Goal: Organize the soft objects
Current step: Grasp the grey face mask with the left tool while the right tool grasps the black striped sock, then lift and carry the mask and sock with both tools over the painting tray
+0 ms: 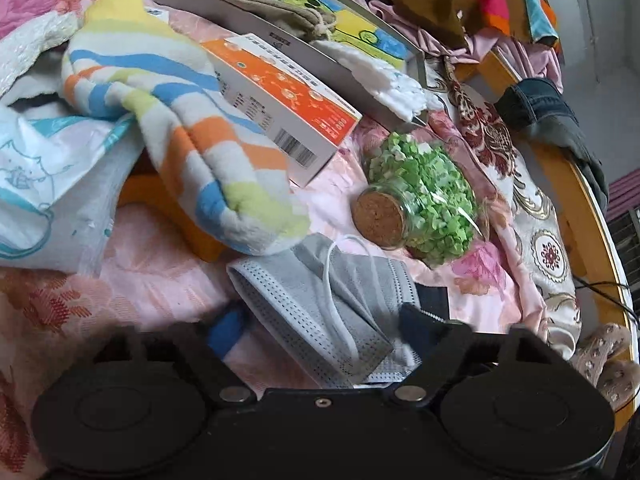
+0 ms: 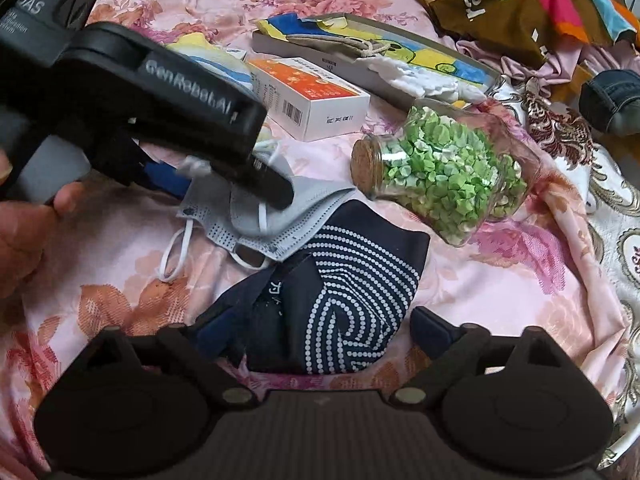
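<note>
The left gripper (image 1: 324,332) hangs over the mask (image 1: 320,312), fingers spread wide to either side of it. Just beyond the mask lies the jar (image 1: 420,200), cork end toward the camera. Left of the jar, a striped sock (image 1: 180,128) rests against the orange box (image 1: 288,108). Behind the jar sits a grey tray (image 1: 344,76).

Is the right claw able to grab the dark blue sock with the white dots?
Probably yes. The right claw is open with the dotted sock lying between its fingers, nothing on top there. Only the sock's far edge tucks under the grey face mask.
</note>
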The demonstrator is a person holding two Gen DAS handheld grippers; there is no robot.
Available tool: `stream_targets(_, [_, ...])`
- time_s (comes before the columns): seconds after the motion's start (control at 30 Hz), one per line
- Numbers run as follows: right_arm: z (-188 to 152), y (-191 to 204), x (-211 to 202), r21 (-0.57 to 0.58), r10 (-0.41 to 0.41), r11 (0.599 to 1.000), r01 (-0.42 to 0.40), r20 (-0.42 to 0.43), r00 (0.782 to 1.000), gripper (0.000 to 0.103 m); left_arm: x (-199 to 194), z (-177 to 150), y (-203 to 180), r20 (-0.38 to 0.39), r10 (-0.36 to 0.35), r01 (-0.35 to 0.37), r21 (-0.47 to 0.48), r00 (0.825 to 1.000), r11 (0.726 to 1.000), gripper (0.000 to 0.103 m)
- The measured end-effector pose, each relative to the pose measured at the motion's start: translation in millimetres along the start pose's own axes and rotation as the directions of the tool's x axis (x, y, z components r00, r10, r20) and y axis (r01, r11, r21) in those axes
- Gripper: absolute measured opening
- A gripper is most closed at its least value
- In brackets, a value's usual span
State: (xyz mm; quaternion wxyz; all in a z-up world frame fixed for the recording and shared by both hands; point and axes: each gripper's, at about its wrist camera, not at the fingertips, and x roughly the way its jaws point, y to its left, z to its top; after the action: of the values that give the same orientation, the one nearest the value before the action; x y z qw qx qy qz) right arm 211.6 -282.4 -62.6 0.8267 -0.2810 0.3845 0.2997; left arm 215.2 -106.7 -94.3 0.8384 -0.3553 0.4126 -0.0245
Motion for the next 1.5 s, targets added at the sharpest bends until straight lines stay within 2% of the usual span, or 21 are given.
stream_targets(0.03, [0, 1, 0, 0.001, 0.005, 1.000, -0.005, -0.003, 1.000, 0.084, 1, -2, 1, -0.013, -0.007, 0.007, -0.005, 1.000, 1.000, 0.065])
stream_targets(0.1, [-1, 2, 0, 0.001, 0.016, 1.000, -0.016, -0.009, 1.000, 0.079, 2, -5, 1, -0.022, -0.015, 0.015, -0.002, 1.000, 1.000, 0.049])
stream_targets(0.3, [0, 4, -2, 0.002, 0.011, 1.000, -0.011, -0.019, 1.000, 0.071, 2, -10, 2, -0.031, -0.034, 0.035, 0.024, 0.999, 0.999, 0.027])
stream_targets(0.37, [1, 4, -3, 0.010, 0.014, 1.000, -0.013, -0.022, 1.000, 0.064, 2, -9, 3, -0.036, -0.042, 0.043, 0.032, 0.998, 0.999, 0.017])
stream_targets(0.47, [1, 2, -5, 0.021, 0.014, 1.000, -0.013, -0.030, 0.999, 0.051, 0, -11, 2, -0.035, -0.053, 0.055, 0.058, 0.998, 0.997, 0.011])
stream_targets(0.63, [2, 1, -7, 0.036, -0.028, 0.999, 0.030, -0.061, 0.998, 0.029, -7, -17, -3, -0.016, -0.065, 0.067, 0.153, 0.998, 0.986, 0.007])
stream_targets(0.7, [2, 1, -7, 0.040, -0.035, 0.998, 0.038, -0.069, 0.997, 0.023, -12, -19, -5, -0.002, -0.069, 0.069, 0.198, 0.998, 0.978, 0.007])
stream_targets(0.9, [1, 7, -10, 0.020, -0.093, 0.995, 0.094, -0.066, 0.994, 0.009, -30, -29, -20, 0.054, -0.120, 0.090, 0.388, 0.991, 0.917, 0.007])
stream_targets(1.07, [1, 9, -20, 0.033, -0.163, 0.986, 0.163, -0.004, 0.987, 0.006, -39, -32, -26, 0.083, -0.129, 0.079, 0.449, 0.988, 0.890, 0.006])
stream_targets(1.5, [11, 3, -43, 0.074, -0.226, 0.973, 0.219, 0.115, 0.967, 0.002, -52, -21, -15, 0.124, -0.130, 0.067, 0.416, 0.984, 0.907, 0.006])
